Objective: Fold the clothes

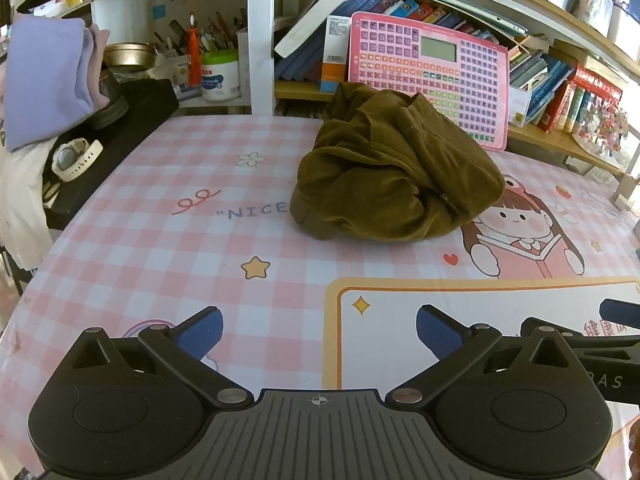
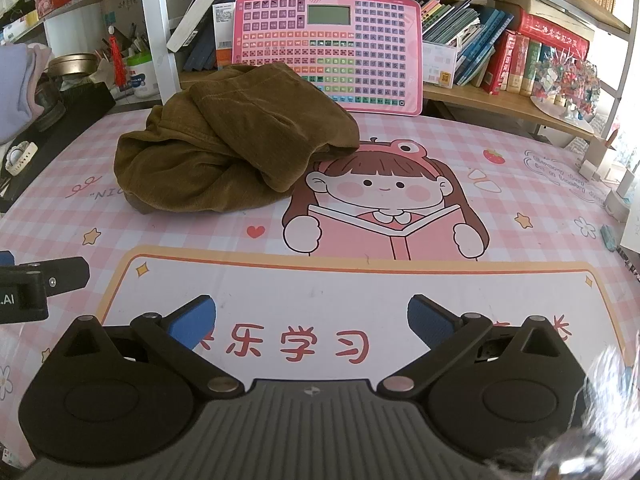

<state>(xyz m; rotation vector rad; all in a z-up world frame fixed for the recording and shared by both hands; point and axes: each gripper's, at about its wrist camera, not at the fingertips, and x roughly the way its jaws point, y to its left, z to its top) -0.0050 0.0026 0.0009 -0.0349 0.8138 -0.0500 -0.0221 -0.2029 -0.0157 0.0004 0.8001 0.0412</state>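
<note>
Olive-brown clothing (image 1: 394, 168) is left untouched by both tools: the left gripper (image 1: 319, 334) and the right gripper (image 2: 311, 324) are held low over the pink checked table cover (image 1: 160, 240), jaws spread wide with nothing between them. The garment is seen crumpled in a heap further back on the cover, just before a pink keyboard toy (image 2: 340, 44) propped against the bookshelf (image 2: 500, 100).

There was 1 crumpled olive-brown corduroy garment (image 1: 394, 168), 1 pink plastic learning keyboard pad (image 1: 432, 76), 1 white wristwatch (image 1: 74, 158), 1 white green-lidded tub (image 1: 220, 76), and 2 black grippers w/ blue pads: left gripper (image 1: 320, 334), right gripper (image 2: 311, 324).
</note>
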